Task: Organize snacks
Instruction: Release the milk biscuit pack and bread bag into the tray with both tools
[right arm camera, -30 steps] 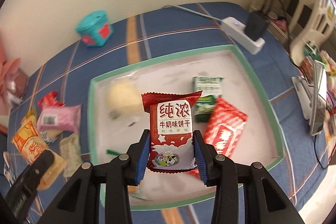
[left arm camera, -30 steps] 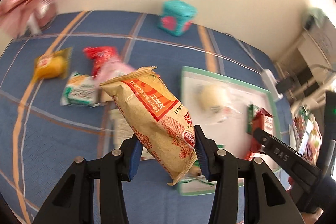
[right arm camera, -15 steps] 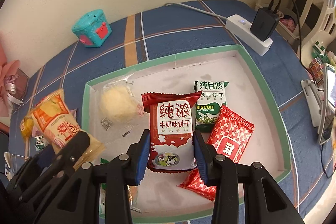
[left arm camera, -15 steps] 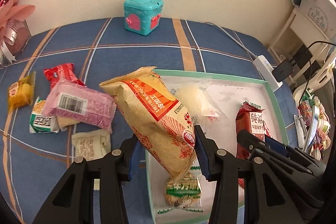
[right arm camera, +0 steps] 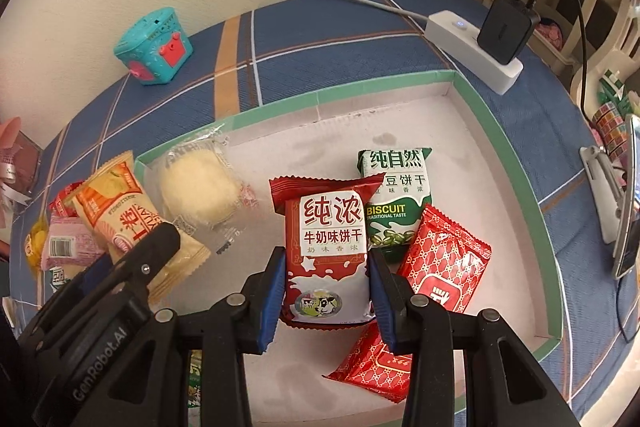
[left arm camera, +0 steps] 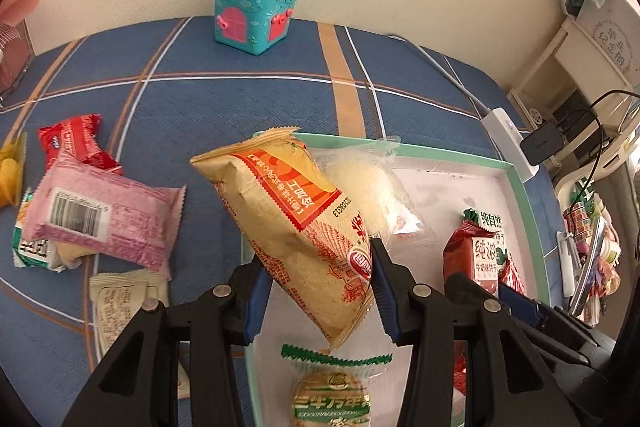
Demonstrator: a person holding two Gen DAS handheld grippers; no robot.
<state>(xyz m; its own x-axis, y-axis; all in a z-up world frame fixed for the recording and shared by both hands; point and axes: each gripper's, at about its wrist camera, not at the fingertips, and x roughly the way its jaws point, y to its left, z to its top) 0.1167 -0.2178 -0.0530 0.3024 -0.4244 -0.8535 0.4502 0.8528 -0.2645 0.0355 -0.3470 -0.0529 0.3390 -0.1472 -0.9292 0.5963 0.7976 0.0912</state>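
Tray [right arm camera: 472,95] lies straight below both my hand-held grippers, its white floor part filled. My right hand-held gripper [right arm camera: 327,287] pinches the red milk-biscuit packet [right arm camera: 326,247] by its lower half, long axis upright, hanging over the green biscuit packet [right arm camera: 394,203] and the red patterned packet [right arm camera: 444,267]. My left hand-held gripper [left arm camera: 316,291] pinches the tan packet [left arm camera: 296,231] near its bottom, long axis tilted up and to the left, over the tray's left rim beside the clear-wrapped bun [left arm camera: 372,187]. Right is nearer open floor, I judge. Loose snacks, pink packet [left arm camera: 100,215] among them, sit on the blue cloth well left.
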